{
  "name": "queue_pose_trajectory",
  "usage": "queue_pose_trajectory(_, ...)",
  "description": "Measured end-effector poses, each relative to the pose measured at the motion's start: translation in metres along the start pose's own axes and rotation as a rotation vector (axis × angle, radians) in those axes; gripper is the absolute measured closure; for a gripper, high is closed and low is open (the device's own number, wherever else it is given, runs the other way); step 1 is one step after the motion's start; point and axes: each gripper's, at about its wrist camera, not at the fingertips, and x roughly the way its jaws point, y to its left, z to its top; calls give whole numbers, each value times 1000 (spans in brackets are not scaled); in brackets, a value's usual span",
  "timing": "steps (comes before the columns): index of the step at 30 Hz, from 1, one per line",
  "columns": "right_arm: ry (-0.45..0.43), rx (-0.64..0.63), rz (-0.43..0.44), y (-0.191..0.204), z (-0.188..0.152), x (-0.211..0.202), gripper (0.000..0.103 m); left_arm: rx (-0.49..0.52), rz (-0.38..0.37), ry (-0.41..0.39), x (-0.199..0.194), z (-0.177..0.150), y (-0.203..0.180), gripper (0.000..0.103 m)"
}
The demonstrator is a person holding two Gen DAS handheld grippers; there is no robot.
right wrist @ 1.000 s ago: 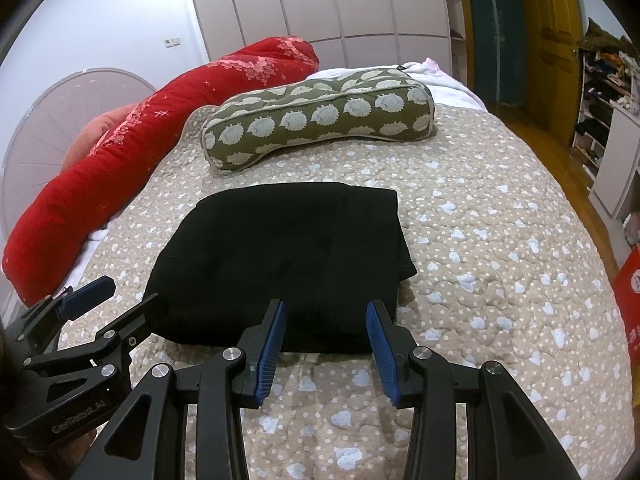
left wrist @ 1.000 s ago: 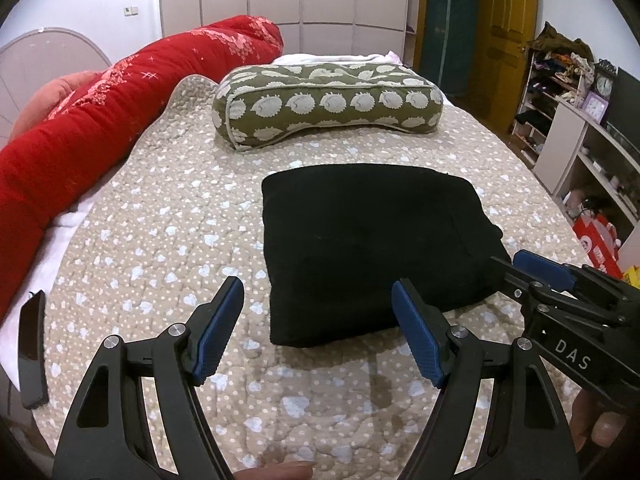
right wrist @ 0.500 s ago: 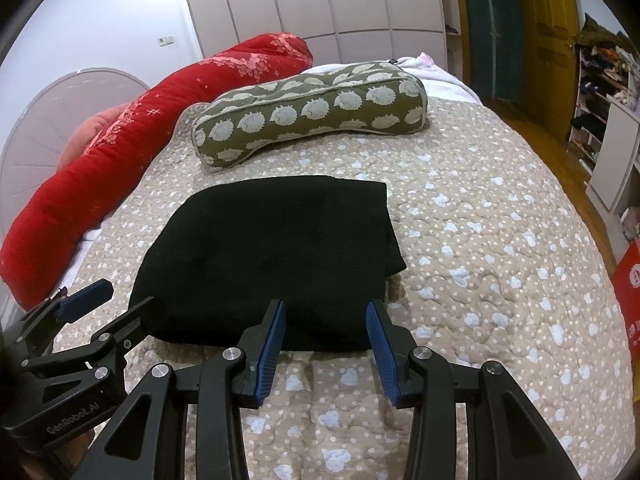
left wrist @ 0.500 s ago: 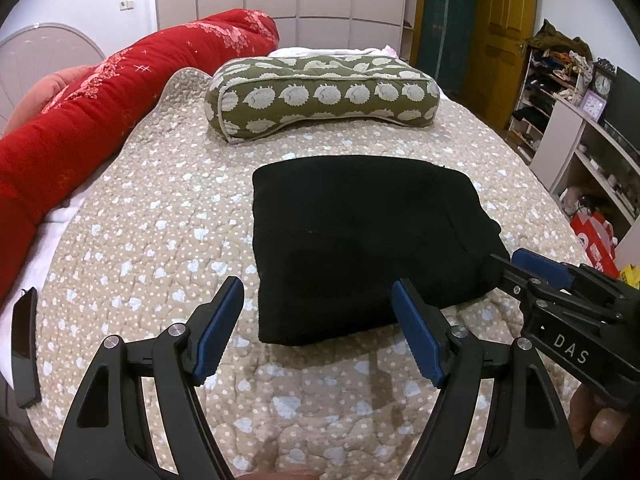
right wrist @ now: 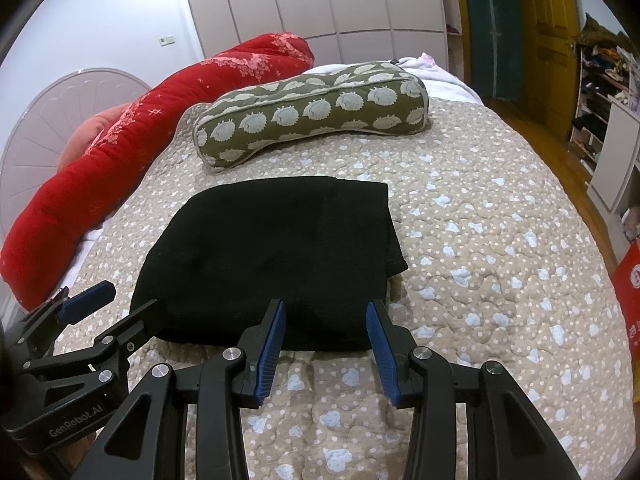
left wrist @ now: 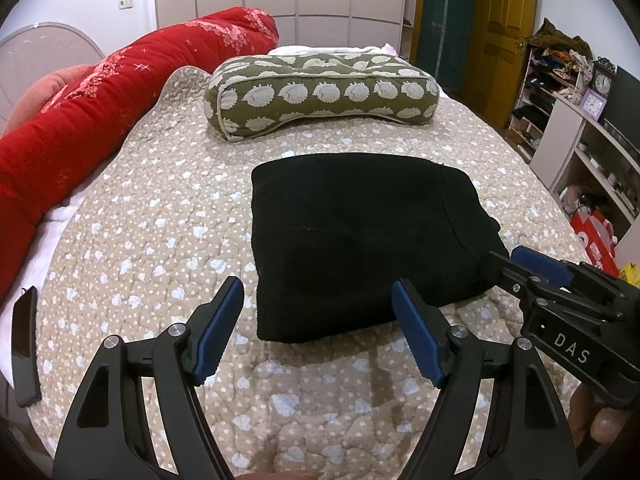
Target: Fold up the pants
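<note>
The black pants [left wrist: 360,236] lie folded into a thick rectangle on the beige quilted bed; they also show in the right wrist view [right wrist: 276,256]. My left gripper [left wrist: 318,334] is open and empty, just short of the pants' near edge. My right gripper [right wrist: 325,340] is open and empty, also just short of the near edge. The right gripper shows at the right of the left wrist view [left wrist: 560,292]. The left gripper shows at the left of the right wrist view [right wrist: 92,320].
A green patterned pillow [left wrist: 320,96] lies beyond the pants. A long red bolster [left wrist: 100,104] runs along the bed's left side. A black phone [left wrist: 24,348] lies at the left bed edge. Shelves [left wrist: 592,152] and a red box [left wrist: 596,236] stand to the right.
Both grippers have shifted slightly with little change in distance to the pants. The pants have not moved. Both grippers stay open.
</note>
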Motion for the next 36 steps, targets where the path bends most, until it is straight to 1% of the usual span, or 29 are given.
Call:
queue_pose_trajectory(16,-3,3,3,1,0,-3,62,-3,1,6,0,0,0,26)
queue_pose_trajectory(29,0,4,-3,0,-1,-2,63,-6,-18,16,1,-1,-2,26)
queue_pose_trajectory(36,2,18,-2,-6,-2,-2,62,2,-18,18,3,-1,-5,26)
